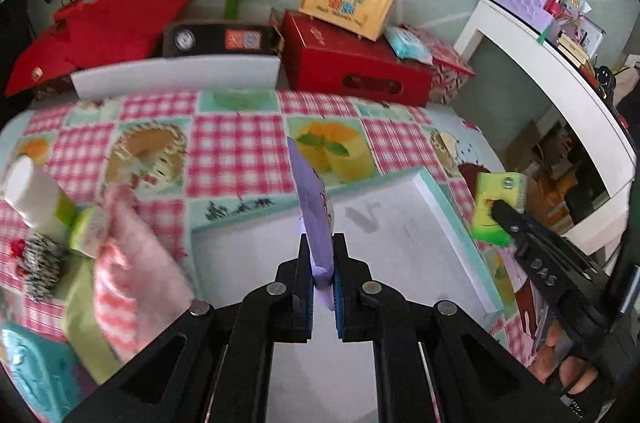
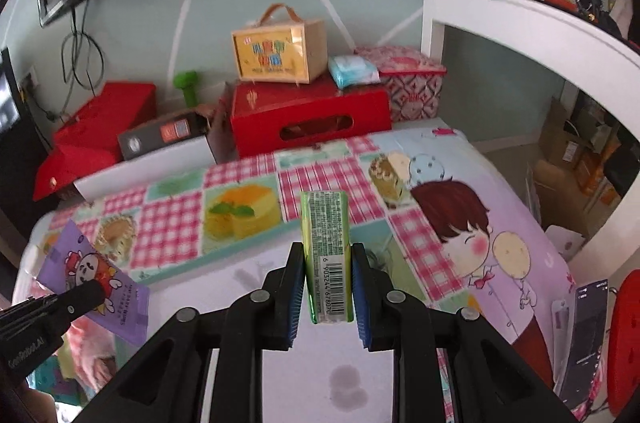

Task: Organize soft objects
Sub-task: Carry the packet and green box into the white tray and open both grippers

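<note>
Left hand-held gripper (image 1: 319, 287) is clamped fully down on a flat purple packet (image 1: 314, 219); right hand-held gripper (image 2: 328, 293) is closed partway on a green tissue pack (image 2: 327, 255), both held above the white tray (image 1: 452, 223) on the bench. Tray is seen empty, so nothing is judged sorted yet. Left to handle: pink cloth (image 1: 132, 263), steel scourer (image 1: 42, 263) and tube (image 1: 40, 199) beside the tray.

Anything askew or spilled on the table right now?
No spills. The white tray is empty with faint grey stains. Left of it, pink cloth, a steel scourer and a white tube lie in a loose heap. Both held packs look intact.
</note>
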Tool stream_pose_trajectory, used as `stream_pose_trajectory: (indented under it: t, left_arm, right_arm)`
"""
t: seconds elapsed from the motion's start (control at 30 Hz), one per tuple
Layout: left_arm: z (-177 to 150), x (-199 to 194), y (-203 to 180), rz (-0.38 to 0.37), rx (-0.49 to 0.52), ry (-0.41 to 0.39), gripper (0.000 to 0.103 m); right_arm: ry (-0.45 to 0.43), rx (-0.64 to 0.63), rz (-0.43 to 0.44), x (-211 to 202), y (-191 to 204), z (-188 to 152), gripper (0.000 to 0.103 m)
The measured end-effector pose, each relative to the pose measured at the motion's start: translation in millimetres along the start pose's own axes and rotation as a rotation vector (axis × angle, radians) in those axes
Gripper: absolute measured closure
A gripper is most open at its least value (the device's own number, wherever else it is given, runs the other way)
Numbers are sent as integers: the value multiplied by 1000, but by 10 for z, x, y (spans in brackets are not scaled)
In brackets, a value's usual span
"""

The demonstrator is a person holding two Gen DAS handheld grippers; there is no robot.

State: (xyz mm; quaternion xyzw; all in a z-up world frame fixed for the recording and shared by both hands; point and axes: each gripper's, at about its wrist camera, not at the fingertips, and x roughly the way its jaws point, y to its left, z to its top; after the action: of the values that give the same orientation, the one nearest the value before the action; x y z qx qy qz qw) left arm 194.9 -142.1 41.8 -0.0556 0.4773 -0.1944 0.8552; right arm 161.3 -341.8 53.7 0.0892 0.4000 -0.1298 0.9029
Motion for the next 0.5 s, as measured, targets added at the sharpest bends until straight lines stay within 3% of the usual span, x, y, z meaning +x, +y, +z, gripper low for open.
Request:
stream_pose_trajectory:
  t: [0.3, 0.5]
  left_arm:
    - [-147, 352, 100, -143, -66, 113, 95]
    - [-215, 507, 121, -161, -84, 166, 95]
  right_arm:
    - [143, -56, 27, 383, 191, -175, 79]
    - [174, -97, 0, 451, 259, -236, 78]
